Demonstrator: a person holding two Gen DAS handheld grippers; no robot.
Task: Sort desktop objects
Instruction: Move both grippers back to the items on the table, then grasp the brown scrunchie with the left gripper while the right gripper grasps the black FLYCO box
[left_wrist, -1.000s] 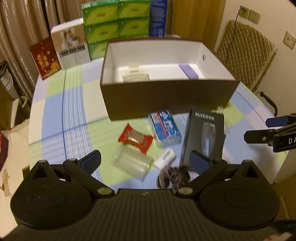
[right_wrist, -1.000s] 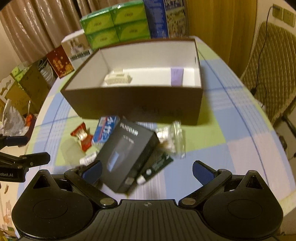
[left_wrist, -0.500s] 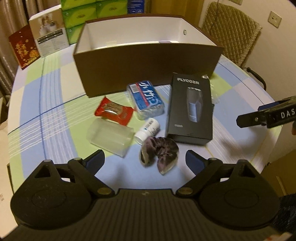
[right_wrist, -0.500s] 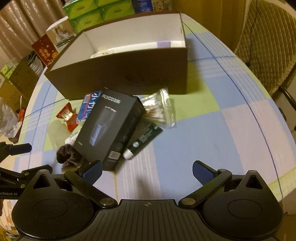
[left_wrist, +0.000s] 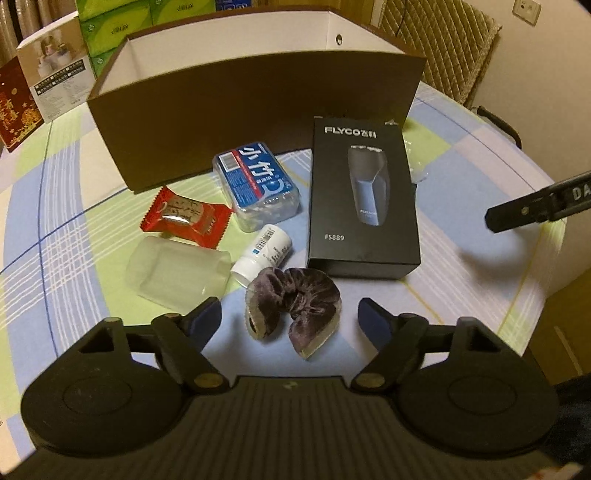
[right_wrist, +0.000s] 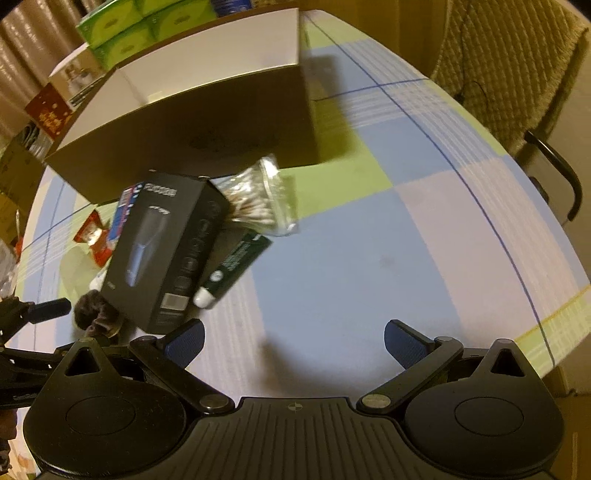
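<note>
We see the left gripper (left_wrist: 290, 317) angled down over the checked tablecloth (left_wrist: 66, 206), its jaws closing with the dark velvet scrunchie (left_wrist: 293, 301) lying between them; the blue pads (left_wrist: 205, 319) stand clear of it on both sides, so nothing is gripped. Just beyond the scrunchie lies a white bottle (left_wrist: 263, 251) on its side, with a frosted plastic case (left_wrist: 177, 273) to its left. A red candy wrapper (left_wrist: 184, 216) sits behind the case, and a blue-labelled packet (left_wrist: 255, 184) lies beside it, close to the brown box (left_wrist: 258, 114). The black shaver box (left_wrist: 364, 199) lies flat to the right of the bottle, near the scrunchie. The brown box is open at the top with white inner walls; from here we cannot see its contents. The right gripper (right_wrist: 293, 341) hangs over a bare blue patch of cloth, jaws wide apart and holding nothing. In its view the shaver box (right_wrist: 166, 251) sits to the left, a dark green tube (right_wrist: 236, 266) with a white cap lies alongside it, and a clear bag of what may be cotton swabs (right_wrist: 260, 199), somewhat blurred, rests against the brown box (right_wrist: 192, 125). Green cartons (left_wrist: 114, 22) are stacked behind it.
</note>
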